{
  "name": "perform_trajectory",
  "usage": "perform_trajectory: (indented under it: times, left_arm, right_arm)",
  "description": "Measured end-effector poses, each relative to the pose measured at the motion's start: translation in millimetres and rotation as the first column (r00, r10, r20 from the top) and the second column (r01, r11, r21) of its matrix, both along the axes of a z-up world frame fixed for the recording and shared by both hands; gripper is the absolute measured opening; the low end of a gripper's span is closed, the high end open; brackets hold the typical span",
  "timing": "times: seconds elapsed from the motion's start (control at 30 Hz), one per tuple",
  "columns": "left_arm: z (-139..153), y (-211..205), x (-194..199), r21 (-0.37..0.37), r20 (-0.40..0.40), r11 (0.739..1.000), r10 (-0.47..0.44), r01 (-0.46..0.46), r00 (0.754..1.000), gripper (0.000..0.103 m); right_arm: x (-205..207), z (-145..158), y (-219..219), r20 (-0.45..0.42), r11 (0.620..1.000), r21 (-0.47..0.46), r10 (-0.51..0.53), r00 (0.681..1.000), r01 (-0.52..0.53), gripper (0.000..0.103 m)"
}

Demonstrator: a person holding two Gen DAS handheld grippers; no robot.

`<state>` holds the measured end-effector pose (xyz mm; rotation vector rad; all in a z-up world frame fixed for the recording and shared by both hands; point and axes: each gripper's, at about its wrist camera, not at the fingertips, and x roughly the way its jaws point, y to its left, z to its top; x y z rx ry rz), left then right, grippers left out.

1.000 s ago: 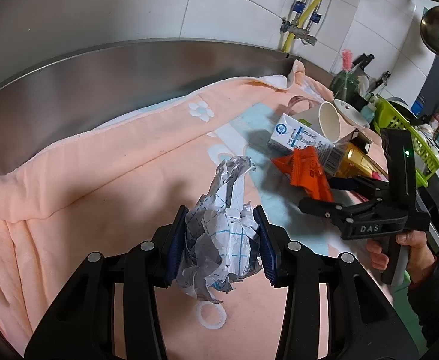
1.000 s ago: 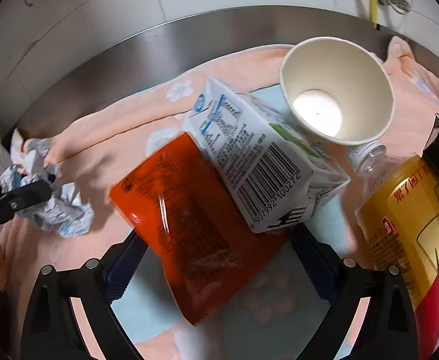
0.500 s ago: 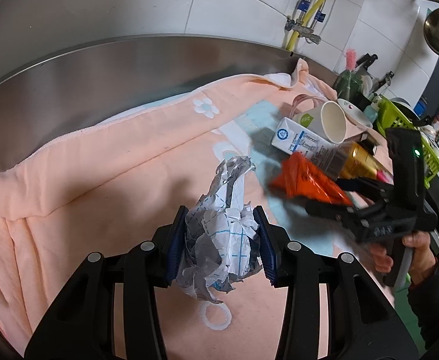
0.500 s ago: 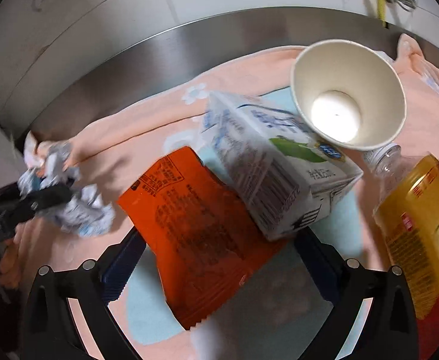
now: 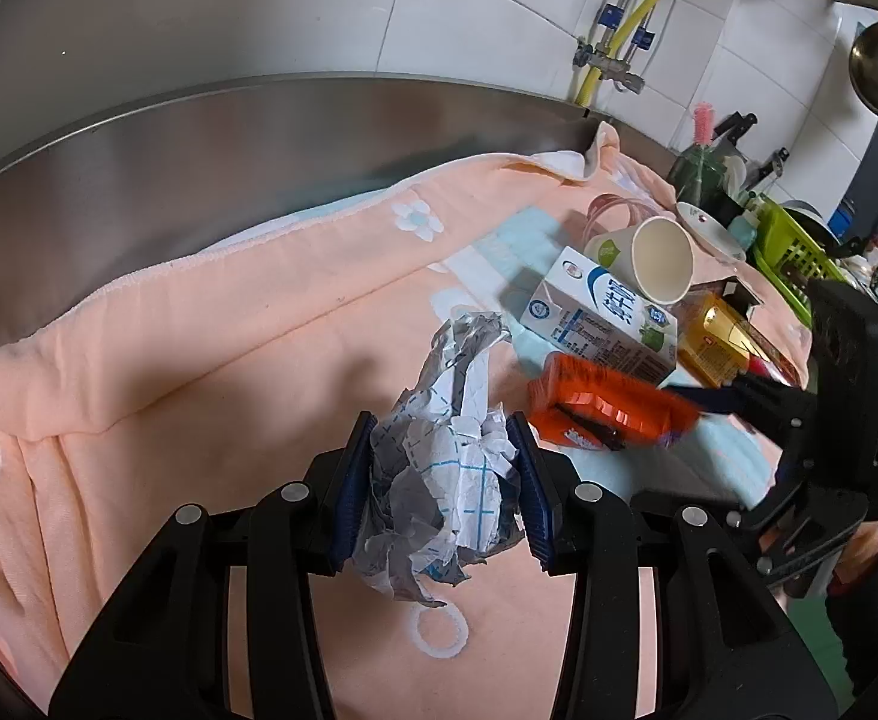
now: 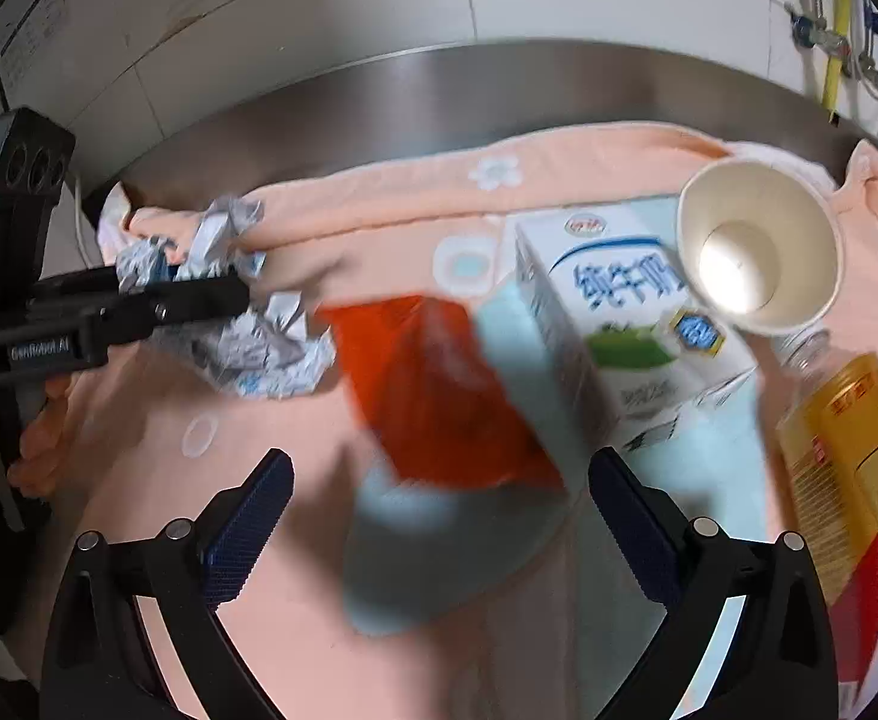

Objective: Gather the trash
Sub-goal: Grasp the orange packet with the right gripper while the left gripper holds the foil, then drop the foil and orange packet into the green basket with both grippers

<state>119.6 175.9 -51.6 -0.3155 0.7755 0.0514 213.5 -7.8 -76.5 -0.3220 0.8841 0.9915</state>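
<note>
My left gripper (image 5: 442, 480) is shut on a crumpled white-and-blue paper ball (image 5: 439, 468), held just above the peach towel (image 5: 229, 372). The ball also shows in the right wrist view (image 6: 247, 324). My right gripper (image 6: 439, 510) is open, its jaws wide apart either side of an orange snack wrapper (image 6: 433, 402) lying on the towel. The wrapper (image 5: 607, 408) sits beside a white milk carton (image 5: 601, 318), a paper cup (image 5: 655, 261) on its side and a yellow-labelled bottle (image 5: 715, 336). The carton (image 6: 619, 312), cup (image 6: 751, 246) and bottle (image 6: 847, 456) lie right of the wrapper.
The towel covers a steel counter (image 5: 199, 144) against a white tiled wall. A green basket (image 5: 793, 252), dishes and bottles stand at the far right. A yellow pipe with valves (image 5: 619, 18) runs up the wall.
My right gripper has pulled back and swung left; the orange wrapper has slid out from under the milk carton and lies flat between the open jaws. The left gripper still holds the paper ball.
</note>
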Motion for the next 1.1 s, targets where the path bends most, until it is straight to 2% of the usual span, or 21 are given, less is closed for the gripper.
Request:
perform_trajectory:
  times: [0.3,0.47,0.5,0.57,0.73,1.1]
  left_arm:
    - [-4,1,2,-0.004,-0.011,1.000,0.002,-0.002,1.000,0.043]
    - [-5,2,3,-0.011,-0.013,1.000,0.005,-0.005,1.000,0.043]
    - [-4,3,2,-0.012,-0.013,1.000,0.005,-0.006,1.000,0.043]
    - [-3,2,2,-0.012,-0.010,1.000,0.002,-0.002,1.000,0.042]
    - [4,-6,-2,-0.001,0.003,1.000,-0.021,0.021,1.000,0.042]
    - [32,-56,-10,0.014,0.054,0.991,-0.134,0.133,0.989,0.042]
  right_arm:
    - [-1,3,33,0.111,0.994,-0.097,0.069,0.991,-0.058,0.092]
    - [4,-14,42,0.134,0.980,-0.193,0.079,0.988,-0.053,0.062]
    - [3,-16,44,0.137,0.980,-0.192,0.081,0.987,-0.054,0.060]
    - [1,-14,41,0.133,0.984,-0.171,0.070,0.989,-0.047,0.045]
    - [-6,-5,20,0.135,0.992,-0.122,-0.002,0.991,0.019,0.036]
    - [-44,33,-70,0.120,0.982,0.029,-0.187,0.975,0.185,0.033]
